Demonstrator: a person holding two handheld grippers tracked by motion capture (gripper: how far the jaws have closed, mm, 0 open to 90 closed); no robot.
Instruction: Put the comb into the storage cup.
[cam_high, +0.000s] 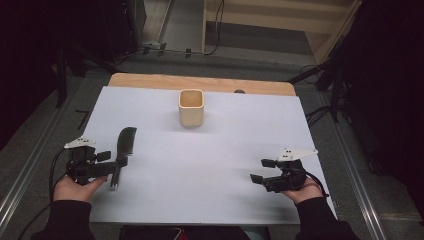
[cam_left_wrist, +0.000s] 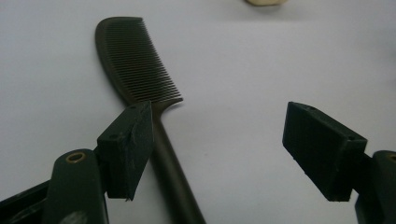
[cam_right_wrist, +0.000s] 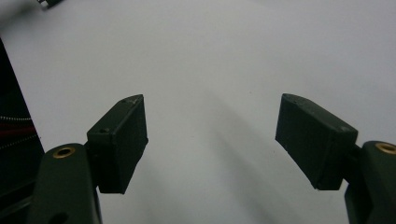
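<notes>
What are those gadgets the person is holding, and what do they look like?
Each hand holds a black tool: the left gripper and right gripper. Each ends in two blocky black jaws on arms with brass-coloured rivets, carries a pale grey three-cornered plate on top and trails a black cable. The person wears dark long sleeves.

1. The comb (cam_left_wrist: 140, 70) looks like dark, matt plastic with fine moulded teeth and a smooth handle.
2. The square cup (cam_high: 191, 107) looks like pale, unvarnished wood, matt.
3. The white sheet (cam_high: 210, 165) covering the table is smooth and matt, like paper or thin plastic.
4. The table edge (cam_high: 200, 81) shows light wood.
5. The left gripper (cam_left_wrist: 217, 144) has matt black plastic pads with brass-coloured metal inserts.
6. The right gripper (cam_right_wrist: 210, 140) has the same finish.
</notes>
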